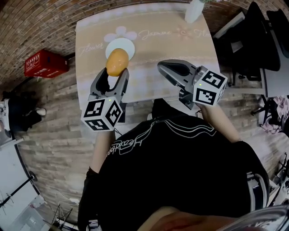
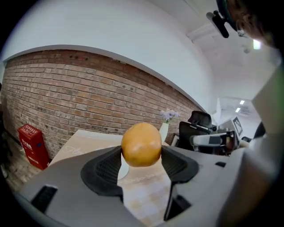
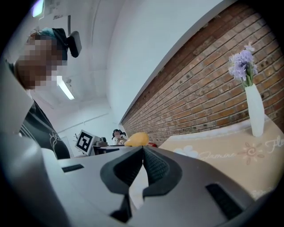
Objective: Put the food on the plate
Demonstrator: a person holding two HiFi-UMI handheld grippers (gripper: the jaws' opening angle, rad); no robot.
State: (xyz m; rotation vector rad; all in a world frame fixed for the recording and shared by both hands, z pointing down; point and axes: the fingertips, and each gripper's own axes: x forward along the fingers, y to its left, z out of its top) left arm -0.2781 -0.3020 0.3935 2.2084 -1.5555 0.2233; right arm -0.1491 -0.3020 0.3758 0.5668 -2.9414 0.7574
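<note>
Clearly the carrying step is in hand. The left gripper [image 1: 115, 73] is clamped on the food [image 1: 116, 61], a round orange piece, and the two pads press it from both sides. In the left gripper view the piece sits right at the tips, with air under it. The food hangs over the near edge of the plate [image 1: 128, 46], which lies on the table [image 1: 180, 43], nearer to its left edge than to the right one. How high the food is above the plate cannot be told. The right gripper [image 3: 142, 154] has its jaws closed together with nothing between them, and it hovers over the near part of the table, well apart from the plate. A vase [image 1: 194, 10] stands at the far edge, near the right corner.

The next move, as it seems, is to bring the food over the middle of the plate, to lower it until it touches, and only then to open the jaws. The piece is round, so it may roll off if it is dropped from height.
</note>
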